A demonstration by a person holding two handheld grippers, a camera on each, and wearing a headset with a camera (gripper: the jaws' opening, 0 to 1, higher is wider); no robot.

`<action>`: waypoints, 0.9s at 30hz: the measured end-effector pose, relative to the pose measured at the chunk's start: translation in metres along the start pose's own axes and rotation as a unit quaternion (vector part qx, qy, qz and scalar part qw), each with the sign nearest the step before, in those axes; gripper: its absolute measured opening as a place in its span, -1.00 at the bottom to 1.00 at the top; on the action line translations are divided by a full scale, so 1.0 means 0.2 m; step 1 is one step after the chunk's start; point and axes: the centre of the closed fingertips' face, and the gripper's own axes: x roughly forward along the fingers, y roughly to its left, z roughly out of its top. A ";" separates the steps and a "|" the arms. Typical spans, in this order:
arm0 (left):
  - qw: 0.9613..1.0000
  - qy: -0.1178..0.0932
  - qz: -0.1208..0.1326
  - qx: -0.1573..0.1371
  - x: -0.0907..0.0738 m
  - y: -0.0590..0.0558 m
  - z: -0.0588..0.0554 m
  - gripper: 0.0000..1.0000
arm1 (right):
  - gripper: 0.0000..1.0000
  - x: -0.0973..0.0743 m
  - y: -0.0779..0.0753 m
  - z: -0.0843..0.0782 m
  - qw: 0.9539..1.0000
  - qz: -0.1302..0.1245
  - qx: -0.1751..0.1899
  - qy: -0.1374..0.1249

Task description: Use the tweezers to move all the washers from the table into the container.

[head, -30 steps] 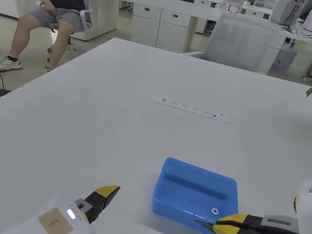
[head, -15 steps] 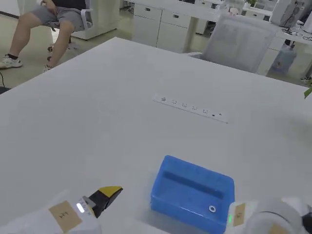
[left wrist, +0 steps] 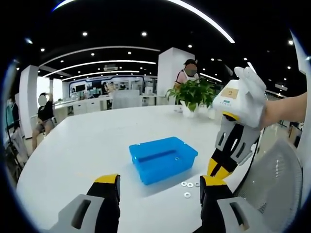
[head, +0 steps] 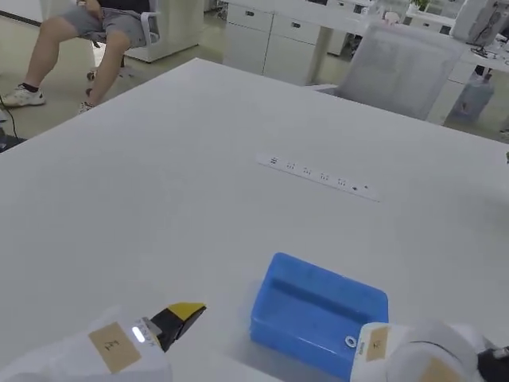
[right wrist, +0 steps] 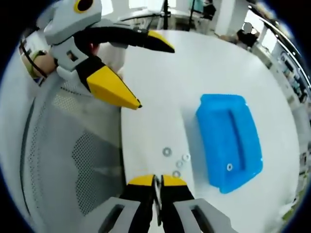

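**Washers [right wrist: 167, 152] at the bench [right wrist: 194, 68] edge**

The right gripper [right wrist: 156, 180] clamps thin metal tweezers [right wrist: 156, 199]. The left gripper's [left wrist: 160, 180] yellow-tipped jaws stand wide apart. Four small shiny rings lie by the bench edge, beside the rectangular blue plastic container [right wrist: 228, 131], which holds another washer [right wrist: 229, 167].

White table [head: 159, 159] — blue container [head: 318, 310], loose washers [right wrist: 167, 152].

No text is reading clearly. A tan sticker [head: 111, 345] on the left gripper [head: 187, 312] is carrying one dark mark, too blurred to read. A pale label [left wrist: 227, 98] with teal print on the right gripper [left wrist: 219, 167] is showing too small. Its tan sticker [head: 374, 344] is equally illegible.
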 end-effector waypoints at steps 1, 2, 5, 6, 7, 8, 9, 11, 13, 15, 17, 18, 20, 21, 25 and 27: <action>1.000 0.001 0.000 0.000 0.00 0.00 0.00 0.32 | -1.00 0.00 0.01 0.02 1.000 0.004 0.004 -0.015; 1.000 0.000 0.000 -0.001 0.00 0.00 0.00 0.32 | -1.00 0.01 0.01 0.06 0.999 0.001 0.007 -0.046; 1.000 -0.002 -0.008 -0.005 0.00 0.00 0.00 0.29 | -0.99 0.02 0.04 0.12 0.994 0.017 0.038 -0.106; 1.000 -0.006 -0.012 -0.007 0.00 -0.01 0.01 0.26 | -0.99 0.02 0.01 0.14 0.990 0.001 0.039 -0.138; 1.000 -0.012 -0.022 -0.012 -0.01 -0.02 0.02 0.24 | -0.99 0.02 0.02 0.14 0.988 0.004 0.037 -0.151; 0.999 -0.016 -0.034 -0.017 -0.01 -0.04 0.02 0.24 | -0.98 0.02 0.01 0.14 0.985 -0.003 0.034 -0.168; 0.998 -0.017 -0.050 -0.022 -0.01 -0.07 0.03 0.22 | -0.98 0.01 -0.01 0.14 0.982 -0.012 0.040 -0.182; 0.994 -0.021 -0.105 -0.034 -0.02 -0.15 0.04 0.14 | -0.98 0.01 0.00 0.15 0.976 0.001 0.055 -0.211; 0.981 -0.010 -0.190 -0.044 -0.05 -0.28 0.03 -0.01 | -0.97 0.01 0.02 0.16 0.972 0.014 0.054 -0.228; 0.971 0.026 -0.230 -0.054 -0.06 -0.33 0.00 -0.17 | -0.96 0.00 0.01 0.15 0.972 0.005 0.038 -0.231; 0.969 0.025 -0.244 0.000 -0.05 -0.35 0.03 -0.30 | -0.96 -0.01 0.02 0.15 0.971 0.008 0.031 -0.236; 0.967 0.032 -0.251 0.020 -0.05 -0.36 0.03 -0.41 | -0.96 -0.01 0.02 0.15 0.970 0.008 0.031 -0.241; 0.959 0.044 -0.275 0.053 -0.03 -0.39 0.06 -0.56 | -0.95 -0.02 0.02 0.14 0.968 0.005 0.032 -0.249; 0.954 0.042 -0.290 0.062 -0.02 -0.42 0.08 -0.62 | -0.95 -0.02 0.02 0.14 0.967 0.004 0.035 -0.253; 0.929 0.064 -0.343 0.123 0.02 -0.51 0.11 -0.75 | -0.94 -0.02 0.02 0.14 0.966 0.005 0.027 -0.256; 0.915 0.087 -0.361 0.158 0.05 -0.54 0.08 -0.84 | -0.94 -0.02 0.02 0.14 0.967 0.004 0.019 -0.255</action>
